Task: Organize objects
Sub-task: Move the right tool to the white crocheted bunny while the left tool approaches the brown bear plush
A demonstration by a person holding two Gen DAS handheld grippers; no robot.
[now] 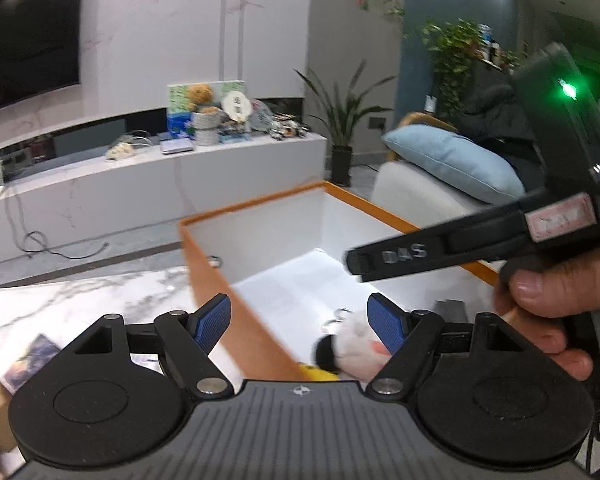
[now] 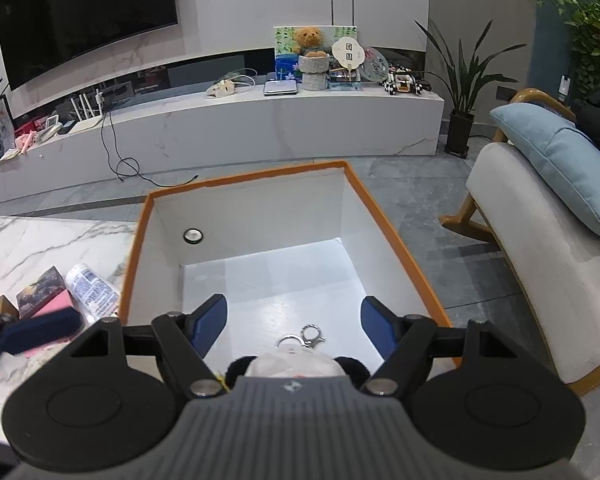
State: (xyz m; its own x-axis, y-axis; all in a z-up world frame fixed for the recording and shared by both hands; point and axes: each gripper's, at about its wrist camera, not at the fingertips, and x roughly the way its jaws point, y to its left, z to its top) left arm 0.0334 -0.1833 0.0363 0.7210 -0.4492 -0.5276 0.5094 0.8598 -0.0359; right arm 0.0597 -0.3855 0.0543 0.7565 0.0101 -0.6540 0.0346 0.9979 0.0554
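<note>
An orange box with a white inside stands on the marble table. A white and black plush toy with a metal key ring lies on the box floor at the near end, and a yellow item shows beside it. My left gripper hangs open over the box's left wall, with nothing between its blue pads. My right gripper is open above the plush and holds nothing. In the left wrist view, a hand holds the right gripper's body over the box.
Left of the box on the table lie a printed white tube, a dark picture box and a pink item. A small round fitting sits in the box's far wall. A white armchair stands to the right.
</note>
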